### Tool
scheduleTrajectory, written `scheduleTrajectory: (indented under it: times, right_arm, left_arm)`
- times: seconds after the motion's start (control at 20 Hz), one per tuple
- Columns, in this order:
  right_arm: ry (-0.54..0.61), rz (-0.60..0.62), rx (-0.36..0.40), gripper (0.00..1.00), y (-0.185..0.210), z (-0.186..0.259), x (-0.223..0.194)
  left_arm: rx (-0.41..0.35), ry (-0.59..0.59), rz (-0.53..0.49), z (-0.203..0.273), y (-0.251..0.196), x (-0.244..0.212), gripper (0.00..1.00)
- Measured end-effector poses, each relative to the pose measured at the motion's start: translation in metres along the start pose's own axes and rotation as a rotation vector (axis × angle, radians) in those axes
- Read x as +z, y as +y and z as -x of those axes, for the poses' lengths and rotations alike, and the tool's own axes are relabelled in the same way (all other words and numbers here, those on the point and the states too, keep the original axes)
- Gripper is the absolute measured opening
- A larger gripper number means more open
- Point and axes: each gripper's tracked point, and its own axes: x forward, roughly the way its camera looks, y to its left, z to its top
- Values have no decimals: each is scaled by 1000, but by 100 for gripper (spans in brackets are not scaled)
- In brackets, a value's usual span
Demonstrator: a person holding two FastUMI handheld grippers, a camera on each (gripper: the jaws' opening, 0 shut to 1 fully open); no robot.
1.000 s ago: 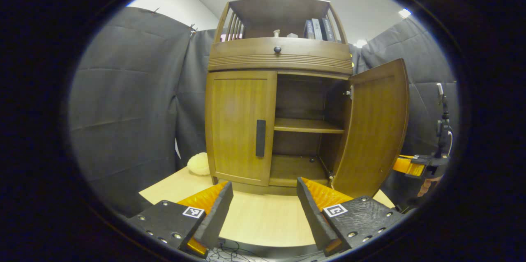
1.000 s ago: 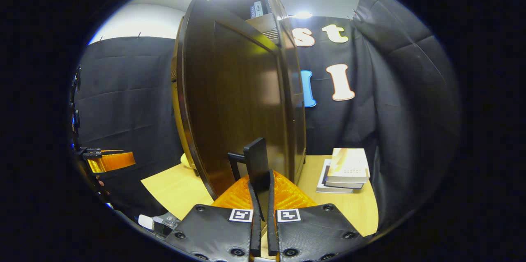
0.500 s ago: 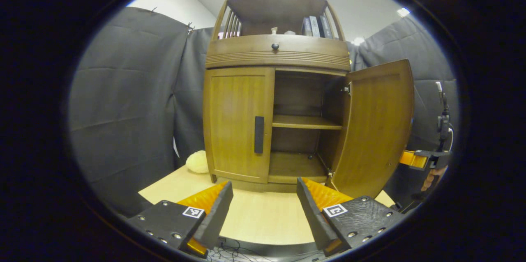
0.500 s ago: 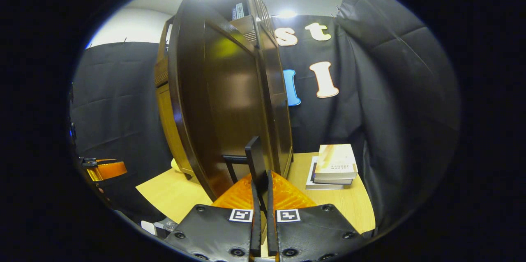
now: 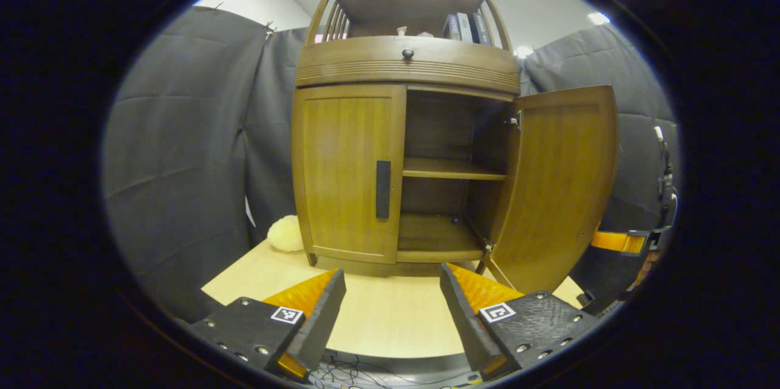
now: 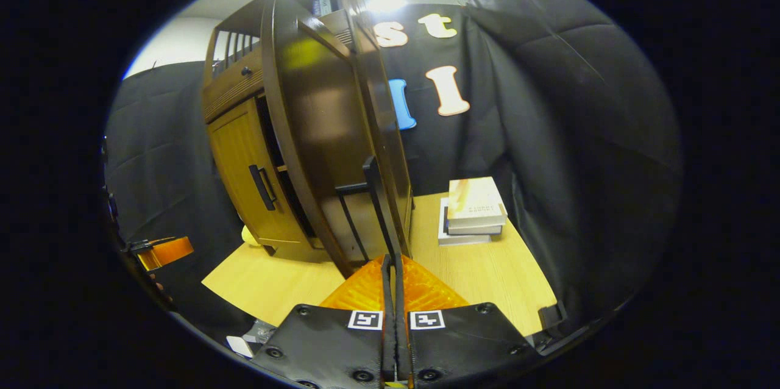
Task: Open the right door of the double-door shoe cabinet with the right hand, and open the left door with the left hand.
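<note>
The wooden shoe cabinet [image 5: 405, 69] stands on a light table. Its left door [image 5: 344, 172] is closed, with a black bar handle [image 5: 382, 189] at its inner edge. The right door [image 5: 557, 188] hangs wide open, baring two inner shelves. My left gripper [image 5: 390, 294] hovers open over the table in front of the cabinet, level with the gap between the doors, holding nothing. In the right gripper view, the right door [image 6: 323, 114] shows nearly edge-on. My right gripper [image 6: 390, 264] is shut on the lower end of the right door's handle [image 6: 373, 194]. In the left gripper view, that gripper [image 5: 615, 241] sits beside the open door's outer edge.
A stack of books [image 6: 472, 209] lies on the table [image 6: 487, 267] to the right of the cabinet. A pale fluffy ball [image 5: 285, 233] rests at the cabinet's left foot. Books [image 5: 463, 26] stand on the top shelf above a drawer knob [image 5: 407, 53]. Black cloth walls surround the table.
The right door has swung farther open with my right gripper on its handle. The left gripper has drifted slightly and stays open.
</note>
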Motion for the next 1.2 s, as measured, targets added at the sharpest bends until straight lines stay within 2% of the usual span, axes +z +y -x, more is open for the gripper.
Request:
scheduleTrajectory:
  times: [0.2,0.35,0.5,0.55,0.7,0.85,1.0,1.2]
  right_arm:
    - [1,8,-147,0,9,37,-9]
    - [-19,6,-222,2,39,55,-7]
    - [-55,15,-278,0,75,61,-1]
    - [-70,22,-290,2,87,60,0]
    - [-98,29,-285,3,124,57,8]
    - [-121,20,-261,48,147,42,12]
    - [-143,50,-255,93,159,30,18]
    - [-156,105,-224,92,173,3,27]
  left_arm:
    - [-69,-18,-14,-15,5,6,91]
    - [-141,-22,-18,-19,5,6,91]
    - [-194,-61,-51,-29,14,11,87]
    - [-213,-74,-55,-34,15,12,91]
    - [-268,-92,-40,-44,12,18,91]
    - [-324,-99,-7,-49,2,22,91]
    - [-343,-109,-11,-58,-1,28,90]
    - [-335,-125,-37,-71,-3,35,88]
